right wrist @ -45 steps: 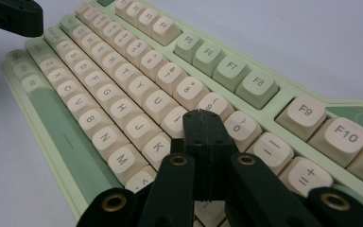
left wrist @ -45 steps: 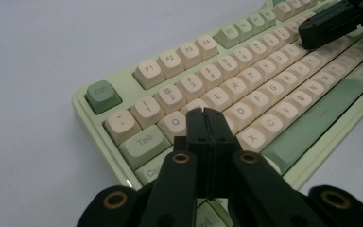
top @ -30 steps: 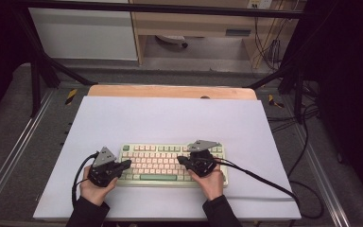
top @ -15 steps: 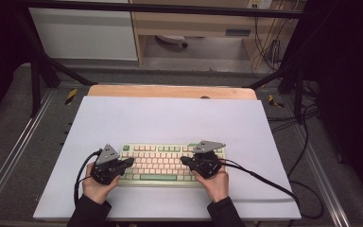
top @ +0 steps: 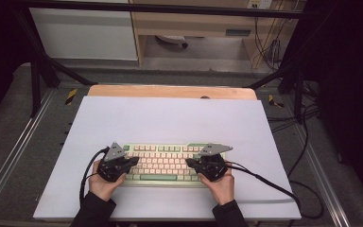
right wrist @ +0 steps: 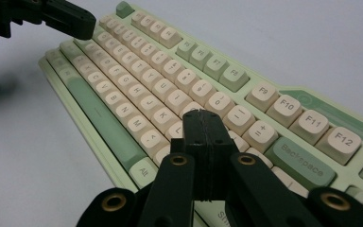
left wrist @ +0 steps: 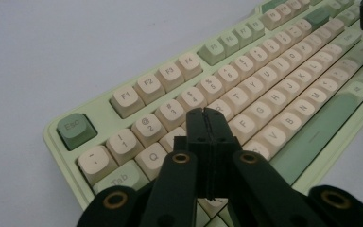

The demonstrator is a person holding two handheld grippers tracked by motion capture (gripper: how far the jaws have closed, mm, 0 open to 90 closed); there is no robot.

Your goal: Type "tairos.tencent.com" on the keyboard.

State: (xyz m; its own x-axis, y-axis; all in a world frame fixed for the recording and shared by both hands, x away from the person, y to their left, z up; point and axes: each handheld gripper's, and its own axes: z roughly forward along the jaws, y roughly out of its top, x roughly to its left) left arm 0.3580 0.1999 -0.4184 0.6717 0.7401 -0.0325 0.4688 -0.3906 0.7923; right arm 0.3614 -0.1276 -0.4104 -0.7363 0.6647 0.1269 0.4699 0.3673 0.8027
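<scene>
the keyboard (top: 163,163) lies low in the middle of the high view, flat on the pale worktop (top: 170,118), and i have one tool over each end of it. my left gripper (left wrist: 204,113) has its jaws pressed flat together with nothing between them, the joined tip hanging over the upper letter row, about where w and e sit, in the centre of the left gripper view. my right gripper (right wrist: 202,115) is the same, jaws closed on nothing, its tip above the keys near l and p, with backspace to the lower right of that frame.

it looks to me like the step is pressing keys with the closed tips. to do that well i'd keep the jaws shut so the tip stays a single blunt point, come down straight onto the middle of one cap, and press lightly so neighbours don't go down too. i'd move one hand at a time and lift clear before shifting sideways, so the keyboard doesn't skid.
</scene>
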